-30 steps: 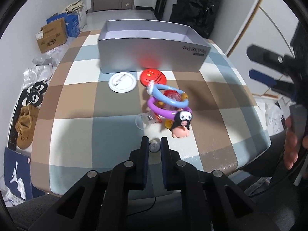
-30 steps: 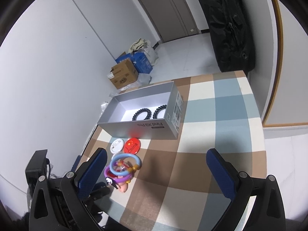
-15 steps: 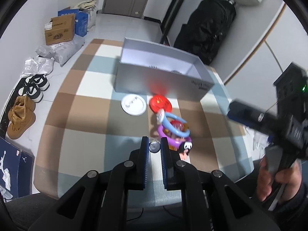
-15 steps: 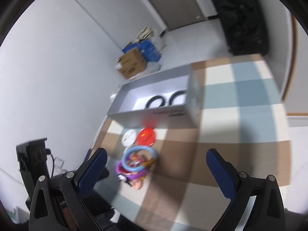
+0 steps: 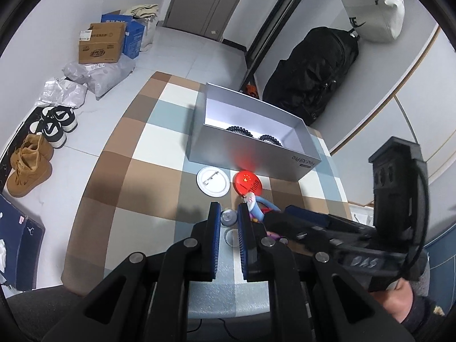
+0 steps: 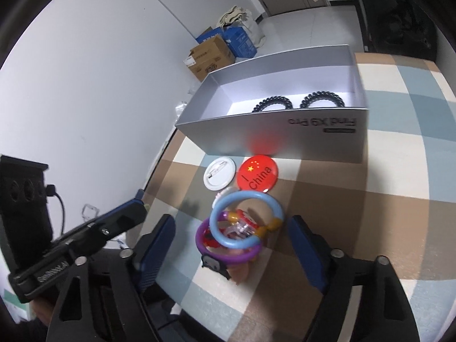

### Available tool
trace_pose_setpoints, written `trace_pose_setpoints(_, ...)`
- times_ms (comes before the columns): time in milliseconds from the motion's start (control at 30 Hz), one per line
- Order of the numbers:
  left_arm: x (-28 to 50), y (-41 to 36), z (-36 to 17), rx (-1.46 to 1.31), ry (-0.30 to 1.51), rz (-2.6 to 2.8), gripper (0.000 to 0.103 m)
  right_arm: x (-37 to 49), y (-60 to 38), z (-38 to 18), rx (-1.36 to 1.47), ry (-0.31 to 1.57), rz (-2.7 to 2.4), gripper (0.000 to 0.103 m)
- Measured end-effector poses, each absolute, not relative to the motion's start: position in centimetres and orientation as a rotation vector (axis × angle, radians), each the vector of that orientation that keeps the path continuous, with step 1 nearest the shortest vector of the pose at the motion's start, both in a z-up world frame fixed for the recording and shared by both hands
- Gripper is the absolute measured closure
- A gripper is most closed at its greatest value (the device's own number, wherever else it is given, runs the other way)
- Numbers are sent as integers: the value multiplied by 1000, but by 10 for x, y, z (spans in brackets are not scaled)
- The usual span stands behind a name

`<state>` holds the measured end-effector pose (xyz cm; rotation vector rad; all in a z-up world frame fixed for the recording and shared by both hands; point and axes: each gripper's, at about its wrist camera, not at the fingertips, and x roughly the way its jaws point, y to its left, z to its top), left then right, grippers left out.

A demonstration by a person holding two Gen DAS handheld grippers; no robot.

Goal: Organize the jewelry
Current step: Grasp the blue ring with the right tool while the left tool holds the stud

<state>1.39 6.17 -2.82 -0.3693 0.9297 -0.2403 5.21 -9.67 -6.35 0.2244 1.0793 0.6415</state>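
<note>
Since the earlier frames, the left gripper (image 5: 228, 217) has been lifted clear of the tabletop (image 5: 134, 171) with a small round silvery piece (image 5: 228, 217) pinched between its narrowly set blue fingers (image 5: 214, 225), while the right gripper (image 6: 231, 232) has been brought down over the pile of bangles. Its ribbed blue fingers (image 6: 306, 252) are held wide apart, one on each side of the pile, and nothing is gripped by them. A smooth light-blue plastic bangle (image 6: 246, 220) is seen resting on a purple bangle (image 6: 228, 252), with red and clear trinkets tangled inside them and a small cartoon figure (image 6: 225, 266) beneath. Just beyond, a glossy red round badge (image 6: 257, 174) and a white round badge (image 6: 219, 173), lying pin side up, are placed side by side close to the long wall of an open grey cardboard box (image 6: 273, 135). Two black coiled hair ties (image 6: 272, 103) are seen on the box's white floor.
</note>
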Motion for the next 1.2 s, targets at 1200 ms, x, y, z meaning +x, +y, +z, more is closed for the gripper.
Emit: trace_pose_setpoints(1200,28,43,-17,-313,880,-252,96,48,-123,-17,279,901,622,43)
